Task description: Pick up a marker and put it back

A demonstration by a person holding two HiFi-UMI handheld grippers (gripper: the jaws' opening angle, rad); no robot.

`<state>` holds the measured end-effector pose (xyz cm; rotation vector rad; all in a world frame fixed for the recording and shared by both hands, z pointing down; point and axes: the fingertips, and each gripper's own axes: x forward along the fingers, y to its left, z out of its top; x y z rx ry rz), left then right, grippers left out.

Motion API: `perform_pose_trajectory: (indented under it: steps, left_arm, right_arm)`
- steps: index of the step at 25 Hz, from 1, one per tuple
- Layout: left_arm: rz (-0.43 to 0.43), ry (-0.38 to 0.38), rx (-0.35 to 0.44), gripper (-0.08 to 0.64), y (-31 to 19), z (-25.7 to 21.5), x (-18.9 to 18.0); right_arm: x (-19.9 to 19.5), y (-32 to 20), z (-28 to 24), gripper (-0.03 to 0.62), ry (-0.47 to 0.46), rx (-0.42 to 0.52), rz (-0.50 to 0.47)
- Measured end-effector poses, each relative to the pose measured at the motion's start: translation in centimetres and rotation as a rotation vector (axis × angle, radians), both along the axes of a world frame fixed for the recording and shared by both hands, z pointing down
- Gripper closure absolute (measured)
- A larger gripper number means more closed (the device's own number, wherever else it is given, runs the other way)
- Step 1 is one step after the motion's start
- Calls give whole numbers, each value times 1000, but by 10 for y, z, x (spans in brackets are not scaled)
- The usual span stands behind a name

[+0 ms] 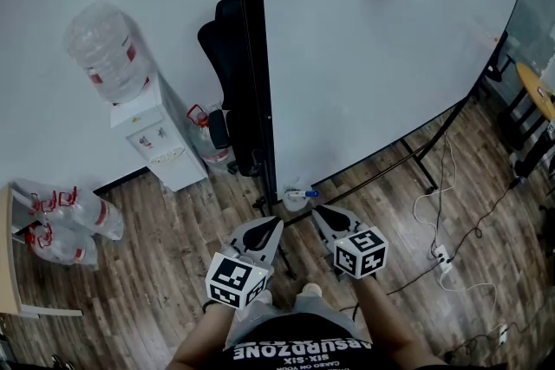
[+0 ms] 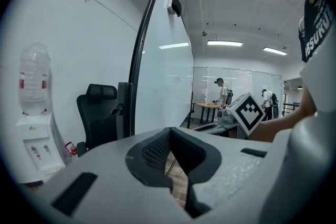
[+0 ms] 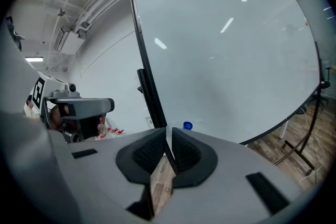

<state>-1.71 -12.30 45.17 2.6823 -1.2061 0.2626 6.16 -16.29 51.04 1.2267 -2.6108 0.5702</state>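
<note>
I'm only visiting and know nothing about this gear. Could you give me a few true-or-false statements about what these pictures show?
1. A blue-capped marker sits at the whiteboard's bottom edge. True.
2. The right gripper is holding that marker. False: nothing is between its jaws, and the marker lies ahead of it.
3. A water dispenser with a bottle on top stands left of the board. True.
4. A red chair stands behind the board. False: the chair is black.
</note>
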Motion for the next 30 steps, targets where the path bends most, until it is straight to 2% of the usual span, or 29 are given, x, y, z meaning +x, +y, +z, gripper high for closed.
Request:
perform_pose_trajectory:
  steps: [13, 20, 30]
  left_arm:
    - [16, -4, -12, 552, -5, -1, 17]
    - [39, 4, -8, 552, -3, -3, 27]
    - [49, 0, -5, 552, 0, -2, 29]
  right_arm:
    - [-9, 21, -39, 594, -55, 87, -7]
    - [-17, 30, -48, 594, 9, 151, -32]
    - [-22, 33, -56, 595, 17, 159, -46]
